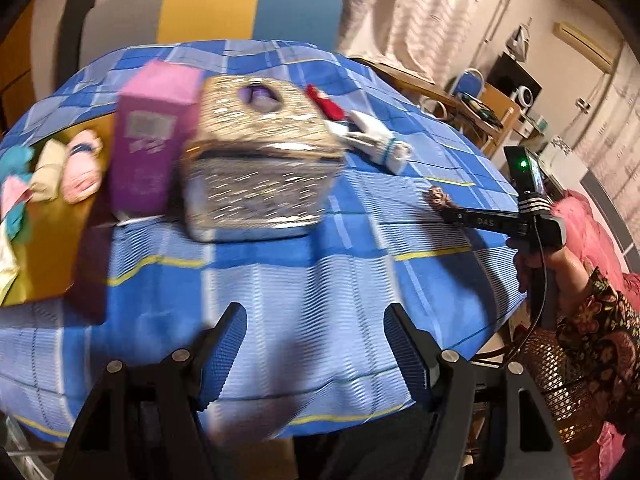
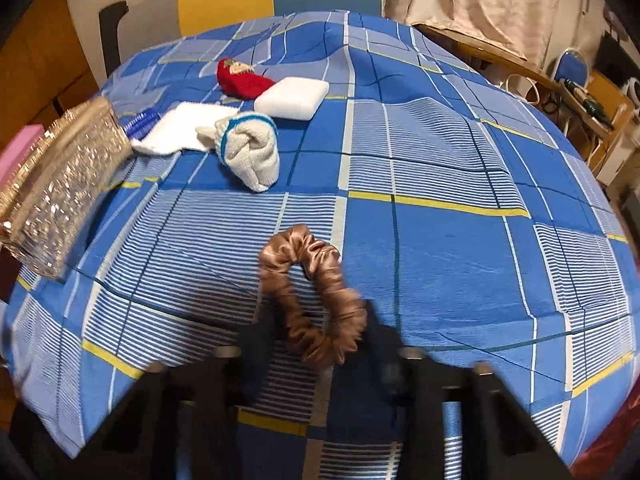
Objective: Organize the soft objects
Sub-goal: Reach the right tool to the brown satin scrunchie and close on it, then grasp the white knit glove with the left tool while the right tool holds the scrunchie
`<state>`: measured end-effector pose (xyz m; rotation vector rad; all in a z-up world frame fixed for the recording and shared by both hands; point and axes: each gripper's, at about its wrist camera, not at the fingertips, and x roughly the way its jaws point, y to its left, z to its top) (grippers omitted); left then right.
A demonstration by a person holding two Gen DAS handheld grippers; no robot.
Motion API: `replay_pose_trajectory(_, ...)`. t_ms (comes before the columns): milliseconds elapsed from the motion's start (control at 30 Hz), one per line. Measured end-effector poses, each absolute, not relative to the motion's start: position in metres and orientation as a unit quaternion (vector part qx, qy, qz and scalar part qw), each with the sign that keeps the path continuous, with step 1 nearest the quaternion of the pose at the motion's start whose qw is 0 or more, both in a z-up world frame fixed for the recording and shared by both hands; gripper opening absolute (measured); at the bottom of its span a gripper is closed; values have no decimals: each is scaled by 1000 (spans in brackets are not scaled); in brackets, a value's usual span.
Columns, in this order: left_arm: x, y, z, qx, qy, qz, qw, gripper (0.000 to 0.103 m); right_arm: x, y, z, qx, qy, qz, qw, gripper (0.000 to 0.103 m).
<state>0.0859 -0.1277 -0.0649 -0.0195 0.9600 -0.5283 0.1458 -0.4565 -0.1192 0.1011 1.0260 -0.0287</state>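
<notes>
Blue checked tablecloth point(image 2: 440, 240); curtains point(image 1: 420, 8) behind, yellow-blue wall panels point(image 1: 248, 8)

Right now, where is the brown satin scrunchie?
In the right wrist view the brown scrunchie lies low and central on the blue checked cloth, at the right gripper, nearer than the rolled white towel.

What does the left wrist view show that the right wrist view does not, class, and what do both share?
Only the left wrist view: the pink box's front, rolled soft items on the yellow surface, the open left gripper, the right hand.
Only the right wrist view: the white sponge.
Both: the glittery box, the red sock, the brown scrunchie at the right gripper.
</notes>
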Motion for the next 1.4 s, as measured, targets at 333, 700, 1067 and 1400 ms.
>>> replay_pose_trajectory(333, 137, -216, -44, -20, 460, -274, 844, 72, 145, -484, -97, 167, 457, 0, 873, 22)
replay_pose_trajectory(700, 230, -324, -53, -9, 485, -241, 841, 78, 143, -502, -96, 228, 459, -17, 859, 22)
replay_pose_trajectory(1067, 306, -365, -110, -34, 565, -187, 803, 78, 143, -514, -91, 238, 452, -29, 859, 22)
replay_pose_trajectory(1400, 290, -355, -112, 8, 537, -200, 819, 47, 146, -515, -97, 252, 455, -25, 854, 22)
